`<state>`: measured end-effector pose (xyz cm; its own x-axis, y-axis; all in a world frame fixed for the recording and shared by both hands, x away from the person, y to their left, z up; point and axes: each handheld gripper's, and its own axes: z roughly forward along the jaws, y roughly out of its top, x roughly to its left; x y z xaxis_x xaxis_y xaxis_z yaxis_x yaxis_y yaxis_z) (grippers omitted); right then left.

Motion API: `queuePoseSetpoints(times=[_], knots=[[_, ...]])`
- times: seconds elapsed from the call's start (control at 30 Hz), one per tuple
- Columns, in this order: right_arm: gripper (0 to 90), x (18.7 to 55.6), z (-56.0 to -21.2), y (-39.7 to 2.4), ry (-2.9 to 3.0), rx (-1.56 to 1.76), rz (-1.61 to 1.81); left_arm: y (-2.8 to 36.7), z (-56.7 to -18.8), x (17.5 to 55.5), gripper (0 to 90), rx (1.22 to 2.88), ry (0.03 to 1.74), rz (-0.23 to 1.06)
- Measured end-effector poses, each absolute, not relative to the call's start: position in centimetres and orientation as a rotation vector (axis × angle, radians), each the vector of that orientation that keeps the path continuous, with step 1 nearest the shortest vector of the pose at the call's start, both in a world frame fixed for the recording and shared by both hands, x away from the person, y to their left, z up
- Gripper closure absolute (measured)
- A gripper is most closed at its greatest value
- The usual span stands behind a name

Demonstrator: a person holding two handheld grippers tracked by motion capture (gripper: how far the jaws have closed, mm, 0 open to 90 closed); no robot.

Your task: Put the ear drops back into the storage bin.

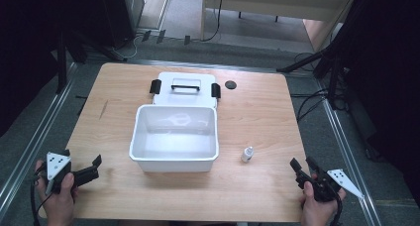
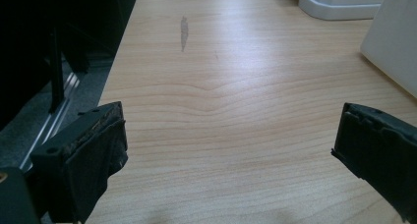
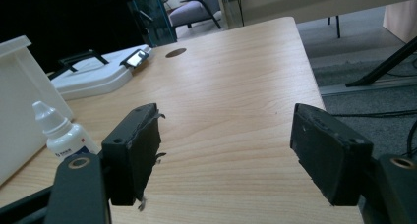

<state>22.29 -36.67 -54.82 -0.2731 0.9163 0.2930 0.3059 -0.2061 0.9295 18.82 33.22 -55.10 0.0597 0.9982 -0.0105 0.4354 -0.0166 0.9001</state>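
- My left tongs (image 1: 95,166), jaws spread wide, empty, at the desk's (image 1: 257,112) near left corner.
- My right tongs (image 1: 303,166), jaws wide, empty, at the near right corner.
- Open white box (image 1: 174,137), mid-desk; its lid (image 1: 185,87) lies flat just behind.
- Small white dropper bottle (image 1: 247,153), upright, just right of the box.

The small bottle's (image 3: 61,130) label print is seemingly text, too blurred to read.
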Motion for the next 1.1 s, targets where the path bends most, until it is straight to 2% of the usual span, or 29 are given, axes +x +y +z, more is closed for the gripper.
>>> queuePoseSetpoints(times=[0.57,0.83,1.1], knots=[[22.4,23.2,-53.3,-34.5,1.824,1.436,1.281,33.3,-55.1,19.0,0.2,1.561,1.501,0.9],[20.1,25.1,-49.9,-33.2,2.079,1.423,1.059,33.3,-55.1,19.2,0.2,1.567,1.5,0.903],[19.6,27.7,-47.0,-29.5,2.433,1.306,0.652,33.3,-55.1,19.4,0.2,1.566,1.501,0.902]])
